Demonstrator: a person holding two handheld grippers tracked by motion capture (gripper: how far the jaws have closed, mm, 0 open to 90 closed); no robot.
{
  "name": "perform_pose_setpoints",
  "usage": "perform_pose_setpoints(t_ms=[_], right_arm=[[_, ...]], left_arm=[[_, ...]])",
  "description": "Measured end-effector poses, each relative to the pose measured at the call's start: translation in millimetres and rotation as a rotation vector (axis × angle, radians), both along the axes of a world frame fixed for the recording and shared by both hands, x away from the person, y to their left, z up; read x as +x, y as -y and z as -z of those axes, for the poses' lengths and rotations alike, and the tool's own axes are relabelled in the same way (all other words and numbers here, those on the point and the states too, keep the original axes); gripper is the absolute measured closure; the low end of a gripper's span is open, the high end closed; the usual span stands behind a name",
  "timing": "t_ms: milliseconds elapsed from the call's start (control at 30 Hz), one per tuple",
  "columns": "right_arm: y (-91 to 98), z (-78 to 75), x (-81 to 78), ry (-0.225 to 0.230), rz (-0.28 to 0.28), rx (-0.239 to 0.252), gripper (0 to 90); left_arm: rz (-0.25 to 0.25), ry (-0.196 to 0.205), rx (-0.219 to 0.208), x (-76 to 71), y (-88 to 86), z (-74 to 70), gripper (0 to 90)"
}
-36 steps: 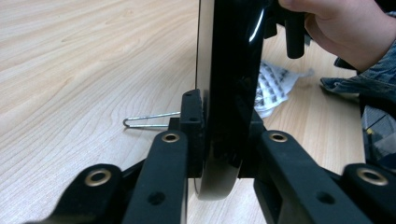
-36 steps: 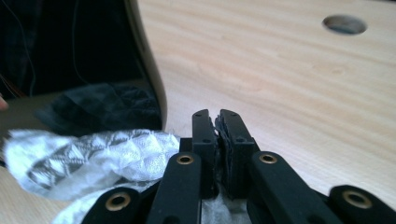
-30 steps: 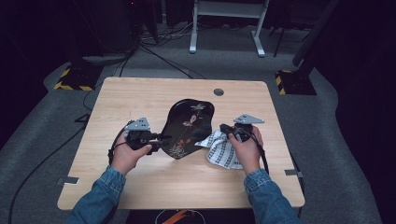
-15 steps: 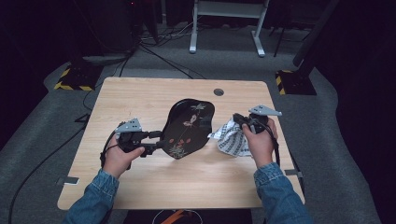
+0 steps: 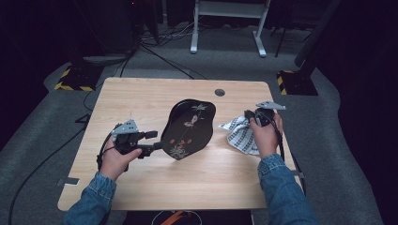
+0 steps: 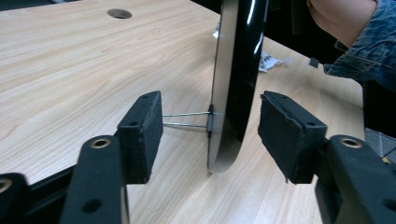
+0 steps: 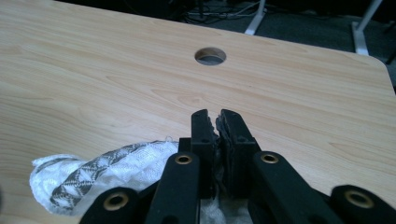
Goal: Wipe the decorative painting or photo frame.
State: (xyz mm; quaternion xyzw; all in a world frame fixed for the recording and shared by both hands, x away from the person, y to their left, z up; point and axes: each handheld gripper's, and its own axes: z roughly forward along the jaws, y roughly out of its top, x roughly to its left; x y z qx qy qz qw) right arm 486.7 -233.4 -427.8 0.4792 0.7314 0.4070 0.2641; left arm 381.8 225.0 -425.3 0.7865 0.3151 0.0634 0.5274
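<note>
Black pads of my left gripper (image 6: 212, 135) had just been opening, standing apart around the tray (image 5: 188, 127) edge mid-table without pressing. My right gripper (image 7: 217, 122) was clamped on the patterned cloth (image 5: 241, 134) at right. Wiping looked finished, both awaiting release.

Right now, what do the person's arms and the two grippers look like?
Both arms wear blue denim sleeves. The left gripper and right gripper are black, each topped with a grey three-cornered plate, trailing black cables. Jaws carry rectangular black pads and brass-coloured rivets.
</note>
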Motion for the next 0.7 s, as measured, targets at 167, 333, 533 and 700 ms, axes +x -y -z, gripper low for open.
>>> perform_pose_setpoints(t_ms=[167, 333, 533, 700], right_arm=[[4.7, 9.8, 10.5, -0.013, 0.039, -0.002, 74.2], [8.7, 12.3, 12.3, -0.005, 0.061, 0.031, 55.6], [6.0, 2.7, 0.7, 0.026, 0.015, 0.065, 49.7], [-4.2, -8.7, -13.1, 0.045, -0.054, 0.095, 47.4]], left_arm=[[-0.010, 0.005, 0.005, -0.5, -2.0, 1.3, 37.7], [-0.016, 0.000, 0.006, -0.1, -2.6, 5.2, 33.3], [-0.015, 0.006, 0.019, -1.9, -0.2, 5.5, 27.2], [-0.022, 0.010, 0.026, -4.9, 2.8, 4.7, 22.9]])
